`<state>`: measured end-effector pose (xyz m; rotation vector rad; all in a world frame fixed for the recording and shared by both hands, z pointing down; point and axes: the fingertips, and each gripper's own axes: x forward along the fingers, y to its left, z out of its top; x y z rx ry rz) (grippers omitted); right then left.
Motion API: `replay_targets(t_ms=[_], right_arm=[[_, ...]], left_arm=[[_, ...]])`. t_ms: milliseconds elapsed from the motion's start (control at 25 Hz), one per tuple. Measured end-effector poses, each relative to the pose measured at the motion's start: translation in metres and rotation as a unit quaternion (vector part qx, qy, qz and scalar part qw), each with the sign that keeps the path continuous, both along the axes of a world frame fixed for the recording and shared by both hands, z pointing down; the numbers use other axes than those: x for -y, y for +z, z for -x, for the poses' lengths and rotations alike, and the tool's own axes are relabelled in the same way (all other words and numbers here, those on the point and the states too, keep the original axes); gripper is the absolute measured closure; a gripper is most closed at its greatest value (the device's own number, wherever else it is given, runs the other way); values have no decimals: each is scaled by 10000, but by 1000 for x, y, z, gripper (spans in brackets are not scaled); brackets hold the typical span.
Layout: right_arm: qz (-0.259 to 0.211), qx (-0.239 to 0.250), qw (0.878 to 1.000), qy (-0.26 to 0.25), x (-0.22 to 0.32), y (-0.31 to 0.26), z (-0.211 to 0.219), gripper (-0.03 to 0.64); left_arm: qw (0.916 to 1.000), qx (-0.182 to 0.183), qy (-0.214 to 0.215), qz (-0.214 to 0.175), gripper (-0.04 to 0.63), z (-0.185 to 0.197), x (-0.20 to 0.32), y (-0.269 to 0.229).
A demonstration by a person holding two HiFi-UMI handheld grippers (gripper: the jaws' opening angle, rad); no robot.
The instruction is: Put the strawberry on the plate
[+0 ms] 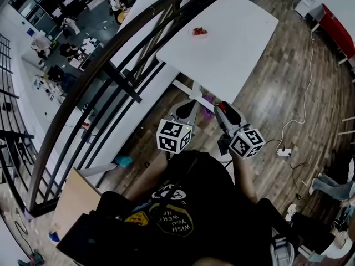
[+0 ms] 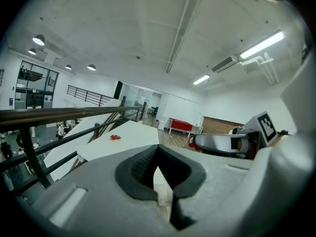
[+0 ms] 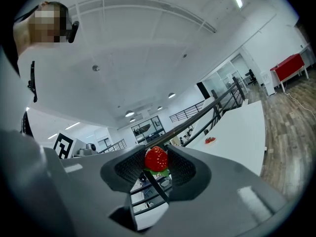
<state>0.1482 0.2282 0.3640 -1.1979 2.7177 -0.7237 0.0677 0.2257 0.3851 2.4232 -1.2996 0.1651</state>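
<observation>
The only words I could read stood on the person's black shirt (image 1: 186, 204), near the bottom edge of the head view. It was white print, upside down to my camera, and read "WISH YOU WERE HE"; I could not follow the last word any further. A yellow emblem (image 1: 136, 218) beside that print was too small and blurred for me to read. The left marker cube (image 1: 174, 136) and the right marker cube (image 1: 246, 142) each showed black-and-white square code patterns, with no letters or digits. I found nothing legible anywhere else.
</observation>
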Motion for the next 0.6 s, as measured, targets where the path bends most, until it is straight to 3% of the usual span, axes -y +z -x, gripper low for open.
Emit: replay_targets(t_ms=[600], right_arm=[[35,-86,9995,317,40,10,51,472]], left_arm=[[9988,-116,479,75,592,46,38,16]])
